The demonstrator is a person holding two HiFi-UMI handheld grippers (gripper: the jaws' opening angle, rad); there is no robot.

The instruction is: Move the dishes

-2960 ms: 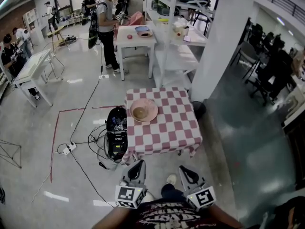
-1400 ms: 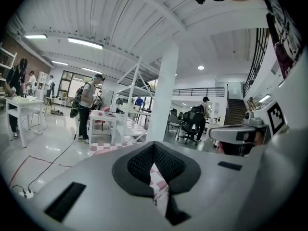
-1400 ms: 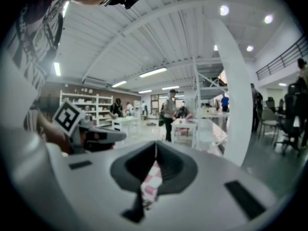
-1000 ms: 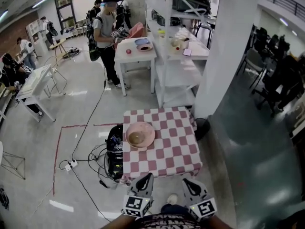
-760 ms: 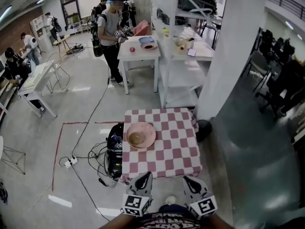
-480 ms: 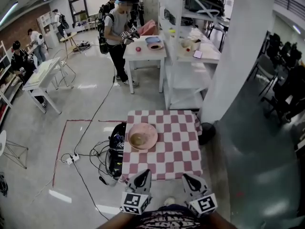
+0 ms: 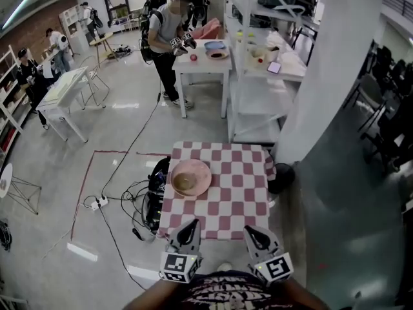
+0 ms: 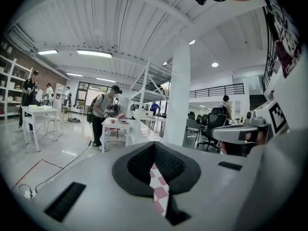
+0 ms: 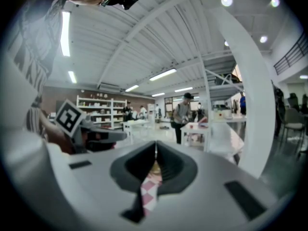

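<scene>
A pink plate (image 7: 191, 176) with a brownish bowl (image 7: 185, 183) in it sits on the left side of a small table (image 7: 239, 199) covered by a red-and-white checked cloth. My left gripper (image 7: 192, 224) and right gripper (image 7: 247, 230) hover side by side just short of the table's near edge, both pointing at it. Each is shut with nothing held. In the left gripper view the left gripper (image 8: 154, 148) shows only a sliver of checked cloth (image 8: 159, 186) between its closed jaws. The right gripper (image 9: 155, 147) looks the same in the right gripper view.
A black bag (image 7: 157, 192) and tangled cables with a power strip (image 7: 98, 203) lie on the floor left of the table. A white pillar (image 7: 322, 76) and white shelving (image 7: 258, 70) stand behind it. A person (image 7: 169, 37) works at a far white table (image 7: 205, 51).
Both grippers have moved forward with the person toward the table's near edge, still shut. The plate and bowl have not moved on the cloth.
</scene>
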